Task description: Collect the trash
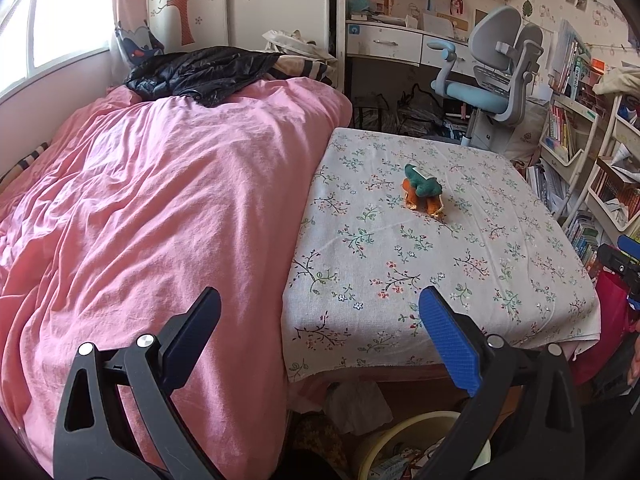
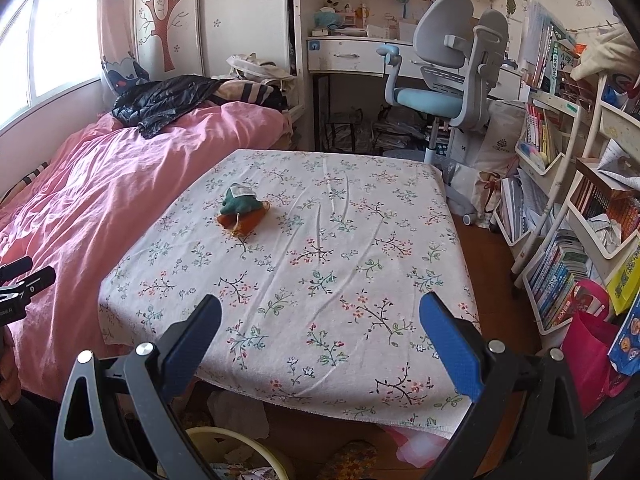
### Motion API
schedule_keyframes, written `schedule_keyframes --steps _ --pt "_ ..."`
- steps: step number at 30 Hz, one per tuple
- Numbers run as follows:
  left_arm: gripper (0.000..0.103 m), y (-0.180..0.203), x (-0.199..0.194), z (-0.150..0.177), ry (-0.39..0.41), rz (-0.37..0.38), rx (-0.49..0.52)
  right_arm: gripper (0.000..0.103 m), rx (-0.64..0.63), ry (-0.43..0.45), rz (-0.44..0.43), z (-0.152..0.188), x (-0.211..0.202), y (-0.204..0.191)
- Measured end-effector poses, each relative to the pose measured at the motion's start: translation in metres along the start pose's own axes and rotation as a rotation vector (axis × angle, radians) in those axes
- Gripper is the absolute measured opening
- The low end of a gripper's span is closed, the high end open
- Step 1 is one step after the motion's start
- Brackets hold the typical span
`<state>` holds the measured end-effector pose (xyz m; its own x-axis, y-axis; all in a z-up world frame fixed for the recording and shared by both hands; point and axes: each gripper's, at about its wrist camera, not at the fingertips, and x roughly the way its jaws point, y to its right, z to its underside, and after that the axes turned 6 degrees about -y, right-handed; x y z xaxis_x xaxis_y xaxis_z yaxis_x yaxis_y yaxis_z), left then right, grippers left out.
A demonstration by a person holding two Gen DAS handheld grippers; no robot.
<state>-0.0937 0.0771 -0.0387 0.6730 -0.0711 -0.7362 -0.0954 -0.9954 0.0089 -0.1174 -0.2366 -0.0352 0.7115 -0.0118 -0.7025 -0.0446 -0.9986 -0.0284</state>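
Observation:
A small green and orange plush carrot [image 1: 423, 193] [image 2: 241, 210] lies on the floral tablecloth [image 1: 460, 264] [image 2: 320, 264], well beyond both grippers. My left gripper [image 1: 320, 304] stands open over the near left edge of the table, nothing between its fingers. My right gripper [image 2: 320, 308] is open too, above the near edge of the cloth, and empty. A pale yellow bin [image 1: 404, 436] [image 2: 224, 440] with wrappers inside sits on the floor under the table's near edge. The right gripper's tip [image 1: 624, 264] shows at the right edge of the left wrist view; the left gripper's tip [image 2: 24, 276] shows at the left edge of the right wrist view.
A bed with a pink duvet [image 1: 140, 200] [image 2: 80, 192] and a black jacket [image 1: 200, 72] [image 2: 160, 100] borders the table's left. A grey and blue desk chair [image 1: 492, 76] [image 2: 448, 76] and desk stand behind. Book racks [image 2: 568, 216] and a pink bag [image 2: 588, 340] crowd the right.

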Motion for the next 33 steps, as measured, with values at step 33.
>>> schedule_keyframes --steps 33 --pt "0.096 -0.0069 0.0054 0.0025 -0.013 -0.011 -0.025 0.095 -0.025 -0.007 -0.018 0.002 0.0057 -0.0062"
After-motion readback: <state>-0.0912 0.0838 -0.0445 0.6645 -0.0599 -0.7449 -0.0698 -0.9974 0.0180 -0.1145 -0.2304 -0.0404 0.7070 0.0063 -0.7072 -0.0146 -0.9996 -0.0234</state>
